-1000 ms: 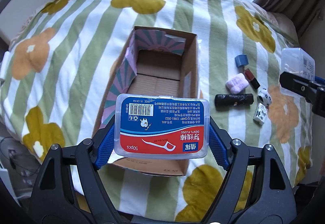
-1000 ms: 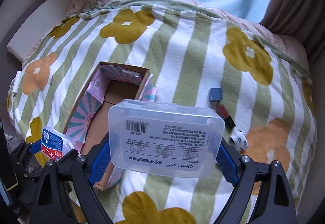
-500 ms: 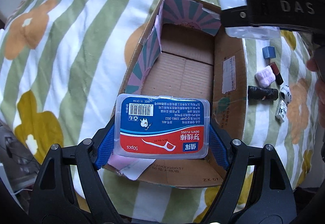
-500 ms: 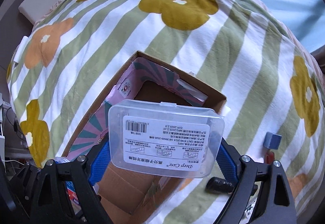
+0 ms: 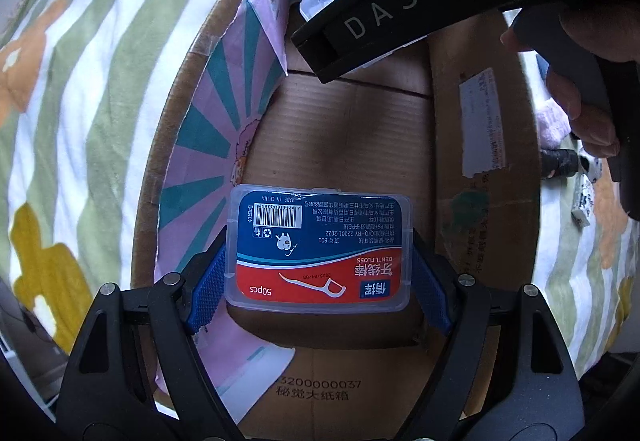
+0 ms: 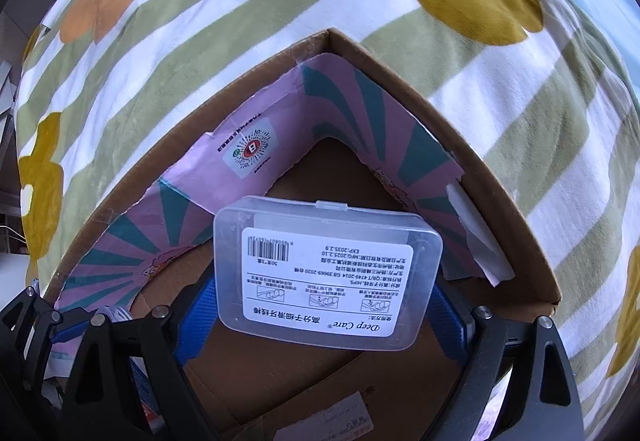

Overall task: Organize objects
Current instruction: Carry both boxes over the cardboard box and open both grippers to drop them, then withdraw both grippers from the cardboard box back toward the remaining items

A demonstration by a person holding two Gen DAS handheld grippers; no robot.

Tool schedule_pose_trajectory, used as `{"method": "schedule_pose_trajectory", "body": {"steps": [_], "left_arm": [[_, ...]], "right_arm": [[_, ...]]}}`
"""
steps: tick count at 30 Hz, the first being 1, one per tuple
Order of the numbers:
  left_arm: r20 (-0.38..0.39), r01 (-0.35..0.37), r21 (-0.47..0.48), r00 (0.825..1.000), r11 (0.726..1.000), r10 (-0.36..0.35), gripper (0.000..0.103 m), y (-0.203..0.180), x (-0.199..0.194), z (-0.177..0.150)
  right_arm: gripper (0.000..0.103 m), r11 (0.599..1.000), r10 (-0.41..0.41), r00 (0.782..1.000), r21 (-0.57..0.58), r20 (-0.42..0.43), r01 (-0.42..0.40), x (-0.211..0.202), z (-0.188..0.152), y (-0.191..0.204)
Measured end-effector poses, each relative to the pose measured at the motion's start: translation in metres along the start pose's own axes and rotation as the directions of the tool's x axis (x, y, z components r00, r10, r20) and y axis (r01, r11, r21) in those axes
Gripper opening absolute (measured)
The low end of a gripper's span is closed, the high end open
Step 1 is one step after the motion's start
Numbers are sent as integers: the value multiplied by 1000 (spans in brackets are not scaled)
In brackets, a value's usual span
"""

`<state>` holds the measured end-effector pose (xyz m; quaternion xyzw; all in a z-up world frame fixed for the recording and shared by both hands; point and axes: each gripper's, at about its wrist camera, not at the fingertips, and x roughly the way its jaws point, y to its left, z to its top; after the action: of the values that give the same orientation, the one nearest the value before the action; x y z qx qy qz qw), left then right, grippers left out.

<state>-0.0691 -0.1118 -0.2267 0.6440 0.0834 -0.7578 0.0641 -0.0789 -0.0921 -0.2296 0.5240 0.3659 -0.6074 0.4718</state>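
The left gripper is gripping a blue and red dental floss box by its two short ends, so the blue pads are pressing from left and right and the printed lid is facing up to the camera. This hold seems to be chosen because the box is flat and wide; taken by the ends, it is staying level and can go down flat. The floss box is hanging inside the open cardboard box, over the near part of its brown floor, and its long axis is running across the gripper, from one pad to the other. The print is reading upside down from this view, so the barcode edge is pointing away, toward the far wall. The right gripper is clamping in the same way a clear floss case with a white label, and it is holding this case in the far corner of the carton, near the pink and teal striped lining. Its long axis is also lying across the fingers. Probably the two boxes are being brought to different ends of the carton so they will lie side by side without touching. The carton itself is sitting on a striped blanket with flowers.
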Motion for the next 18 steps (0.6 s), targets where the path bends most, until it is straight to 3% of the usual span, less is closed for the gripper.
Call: {"method": "schedule_pose_trajectory", "body": {"steps": [2,3,5,10,18], "left_arm": [[12,12,-1,1000,1000,-12,79,0,-1,2],[21,19,-8,1000,1000,-18,79,1,-4,2],[35,16,-14,999,1000,-16,102,1,-8,4],[53,23,-28,998,999,-21,103,1,-15,0],[66,13,-47,998,999,-9,103,6,-22,-9]], "right_arm": [[90,1000,15,1000,-3,-9,-15,1,0,2],[96,1000,28,1000,4,-11,-28,1,0,3],[103,999,49,999,8,9,-50,-2,-2,4],[103,998,65,998,0,25,-65,-7,0,6],[103,1000,13,1000,0,24,-13,-18,0,6]]}}
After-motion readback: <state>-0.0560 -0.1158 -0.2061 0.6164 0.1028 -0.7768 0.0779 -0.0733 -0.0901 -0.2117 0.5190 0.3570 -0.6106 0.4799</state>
